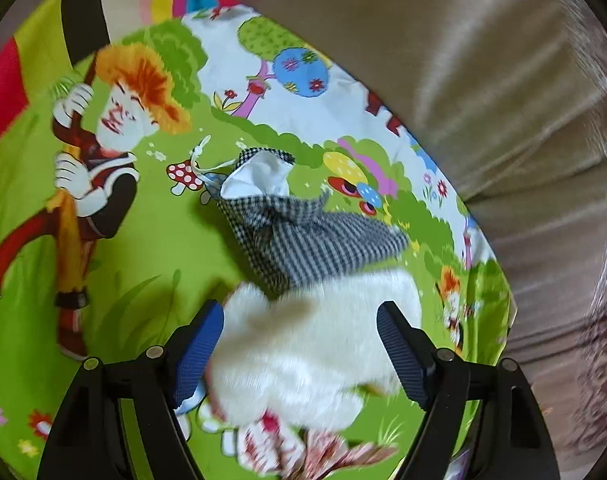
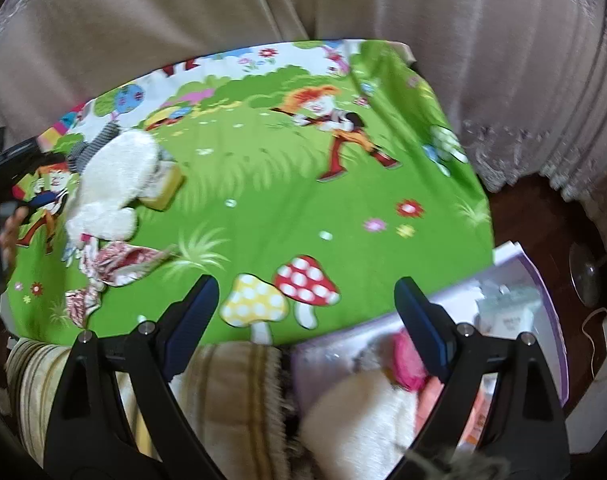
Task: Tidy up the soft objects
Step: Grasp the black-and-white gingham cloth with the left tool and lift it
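A white fluffy plush toy (image 1: 315,344) lies on a green cartoon-printed cloth (image 1: 143,240). My left gripper (image 1: 299,308) hangs open just over it, and the plush shows blurred between the two blue pads (image 1: 199,352); no grip shows. Behind the plush lies a black-and-white checked drawstring pouch (image 1: 303,232). In the right wrist view the same plush (image 2: 115,176) sits at the cloth's left side, partly over a yellowish block (image 2: 169,188), with a red-and-white patterned fabric piece (image 2: 119,264) in front of it. My right gripper (image 2: 305,284) is open and empty over the cloth's near edge.
A pale purple box (image 2: 539,280) at the lower right holds a white plush (image 2: 355,420) and a pink item (image 2: 407,364). A striped beige cushion (image 2: 223,392) lies below the cloth's near edge. Beige curtains (image 2: 223,8) hang behind. Dark floor (image 2: 543,220) shows on the right. A person's hand (image 2: 9,228) is at the left edge.
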